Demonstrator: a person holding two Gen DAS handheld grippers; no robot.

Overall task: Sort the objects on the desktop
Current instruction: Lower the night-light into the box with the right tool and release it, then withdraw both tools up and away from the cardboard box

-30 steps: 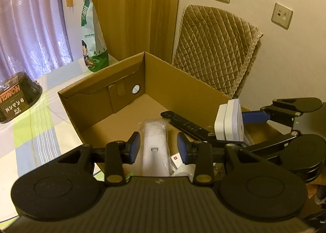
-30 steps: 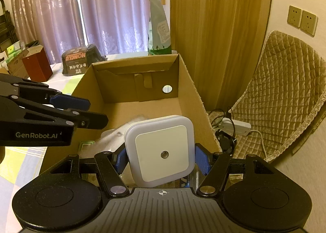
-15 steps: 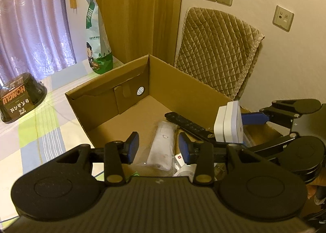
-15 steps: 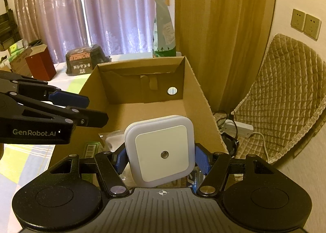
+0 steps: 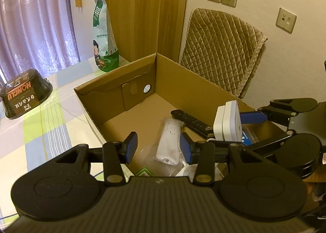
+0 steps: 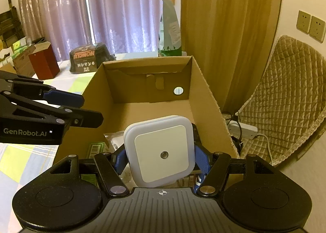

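An open cardboard box (image 5: 195,88) (image 6: 200,92) stands on the checked cloth. On its floor lie a white remote in a clear bag (image 5: 170,141), a black remote (image 5: 190,120) and a green barcoded packet (image 6: 95,148). My right gripper (image 6: 161,158) (image 5: 230,128) is shut on a square white night light (image 6: 161,149) (image 5: 228,120), held a little tilted above the box's near right part. My left gripper (image 5: 158,147) (image 6: 89,108) hangs open and empty over the box's near left wall, above the bagged remote.
A tall green snack bag (image 5: 105,35) stands behind the box. A black wrapped bowl (image 5: 24,92) and a red box (image 6: 43,62) sit on the cloth to the left. To the right are a quilted chair (image 5: 220,49) and a floor power strip (image 6: 242,129).
Both grippers have risen and drawn back, so more of the box shows. The night light now sits slightly tilted between the right fingers. The left fingers stand a bit wider apart.
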